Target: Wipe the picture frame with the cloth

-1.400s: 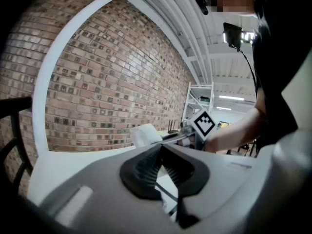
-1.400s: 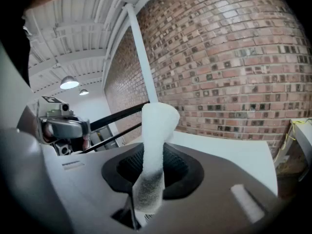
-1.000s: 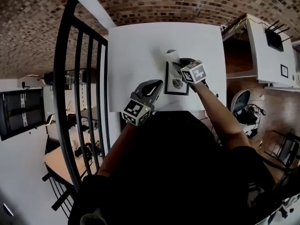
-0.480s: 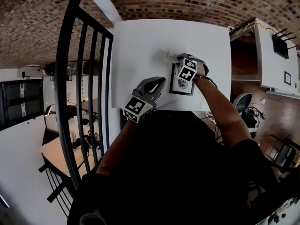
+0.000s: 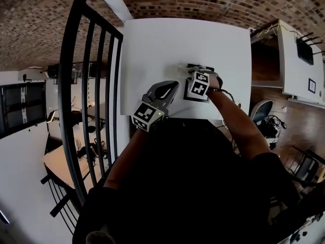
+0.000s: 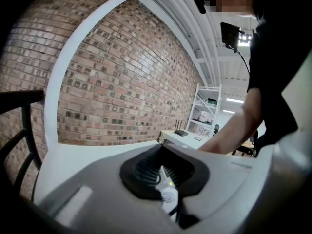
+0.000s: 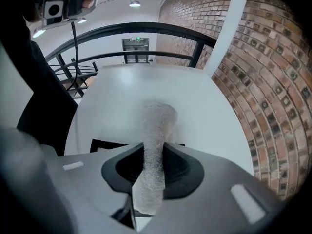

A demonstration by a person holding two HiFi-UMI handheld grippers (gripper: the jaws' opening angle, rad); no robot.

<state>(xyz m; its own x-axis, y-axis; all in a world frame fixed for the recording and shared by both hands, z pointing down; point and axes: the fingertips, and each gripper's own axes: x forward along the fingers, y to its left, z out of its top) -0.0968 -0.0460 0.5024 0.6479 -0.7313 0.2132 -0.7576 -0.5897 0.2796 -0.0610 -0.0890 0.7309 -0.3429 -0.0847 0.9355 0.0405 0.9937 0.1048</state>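
right tool [image 7: 155,152], gripping cloth [image 7: 156,126], moved over the frame [image 7: 103,145] on white table [image 5: 152,44]; left tool [image 6: 163,165] closed.

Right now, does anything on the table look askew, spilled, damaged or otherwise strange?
Nothing stands out. The picture frame lies flat on the white table, with no visible crack or spill. The right gripper has its fingers closed on the cloth, over the frame. The left gripper is shut and empty.
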